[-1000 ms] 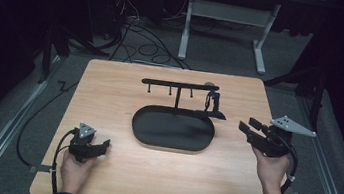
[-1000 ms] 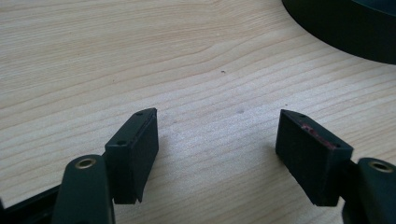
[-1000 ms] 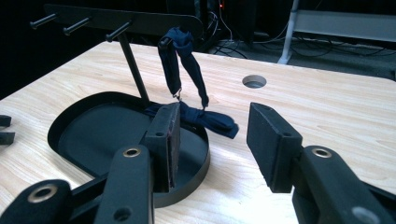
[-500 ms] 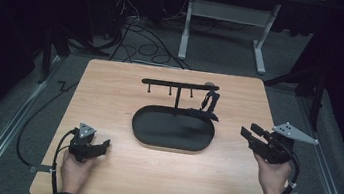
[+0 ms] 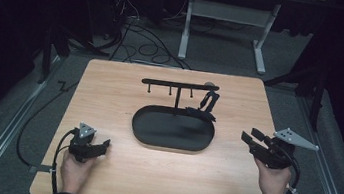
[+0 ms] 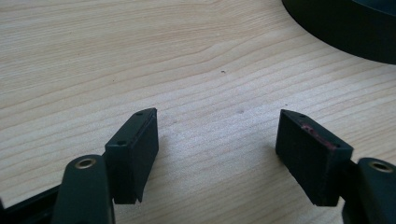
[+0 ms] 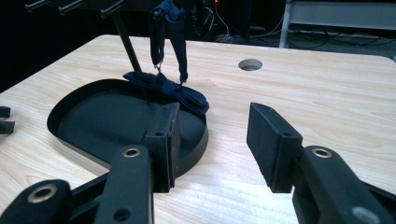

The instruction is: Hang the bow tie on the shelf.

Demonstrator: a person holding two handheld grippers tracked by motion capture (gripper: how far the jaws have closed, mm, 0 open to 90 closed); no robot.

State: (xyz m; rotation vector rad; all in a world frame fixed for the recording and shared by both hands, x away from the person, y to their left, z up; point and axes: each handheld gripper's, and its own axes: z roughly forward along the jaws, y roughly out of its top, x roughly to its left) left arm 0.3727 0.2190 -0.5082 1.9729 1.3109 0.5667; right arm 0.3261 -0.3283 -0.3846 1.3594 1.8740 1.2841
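One dark strap (image 5: 207, 107) hangs from the right end of the single hook rack (image 5: 180, 84), its tail piled on the rim of the one black oval tray (image 5: 172, 130) mid-table (image 5: 111, 84). Two grippers flank the tray: left gripper (image 5: 101, 144) and right gripper (image 5: 251, 137), fingers of both spread, grasping nothing, well apart from the strap.
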